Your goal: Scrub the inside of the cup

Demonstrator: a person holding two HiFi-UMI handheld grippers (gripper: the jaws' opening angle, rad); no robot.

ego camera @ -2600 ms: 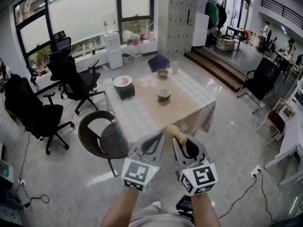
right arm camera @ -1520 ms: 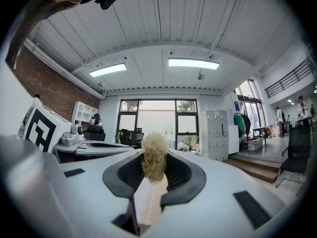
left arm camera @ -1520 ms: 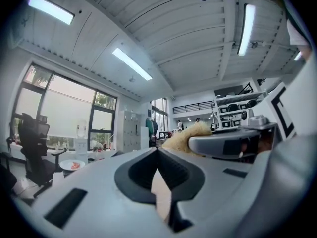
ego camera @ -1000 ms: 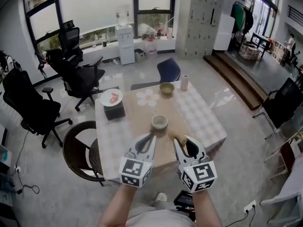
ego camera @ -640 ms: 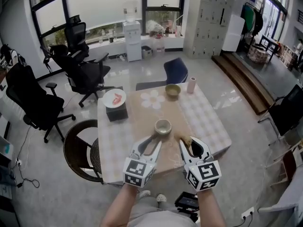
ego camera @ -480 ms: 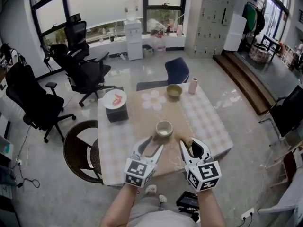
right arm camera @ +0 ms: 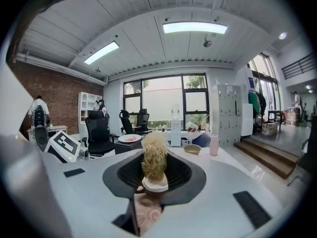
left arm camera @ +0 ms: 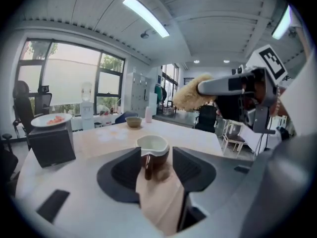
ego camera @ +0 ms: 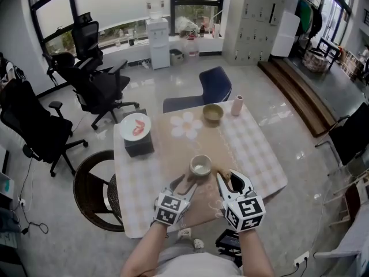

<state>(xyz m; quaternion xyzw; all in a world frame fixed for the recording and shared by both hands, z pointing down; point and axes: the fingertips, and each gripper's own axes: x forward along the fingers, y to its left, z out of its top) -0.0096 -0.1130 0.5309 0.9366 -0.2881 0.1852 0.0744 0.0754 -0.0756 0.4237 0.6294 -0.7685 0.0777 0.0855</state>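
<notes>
Cup stood on the surface, brush held just beside it.
The left gripper [ego camera: 185, 184] had its fingers [left arm camera: 124, 171] just opening, wide apart, the brown, white-lined cup [ego camera: 200, 166] on the surface [ego camera: 253, 154] between their tips, unpressed. The right gripper [ego camera: 230, 180] clamped a bristly brush [right arm camera: 154, 157].

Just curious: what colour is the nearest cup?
Cup: brown outside, cream inside; clearest in left gripper view.

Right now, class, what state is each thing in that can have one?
cup: upright, looks empty, ungripped.
left tool: open, jaws have just been opening, cup just ahead of them.
right tool: shut on brush.
brush: held, bristles pointing forward.
bowl: upright.
plate: on box, holds red food.
</notes>
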